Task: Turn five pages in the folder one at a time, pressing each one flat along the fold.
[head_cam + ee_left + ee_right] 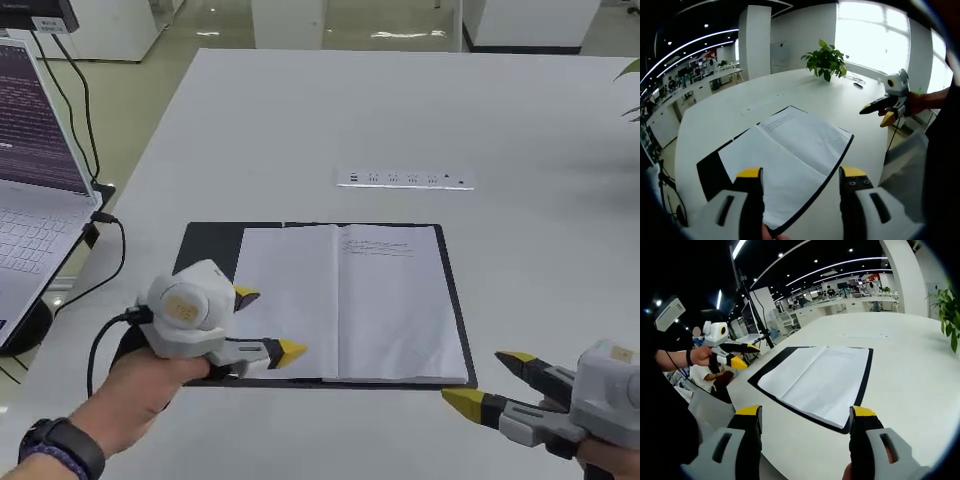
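Observation:
A black folder [205,245] lies open on the white table, white pages [340,300] spread on both sides of the fold [338,300]. My left gripper [265,322] hovers over the folder's near left corner, jaws open, nothing between them. In the left gripper view the folder [710,172] and its pages [790,150] lie just ahead of that gripper [800,175]. My right gripper [490,382] is open and empty off the folder's near right corner. The right gripper view shows the folder [767,370] and pages [820,377] ahead of that gripper [805,412].
A white power strip [405,180] lies on the table beyond the folder. A laptop [30,200] with a black cable [105,270] stands at the left edge. A potted plant [826,60] sits at the far right end of the table [400,100].

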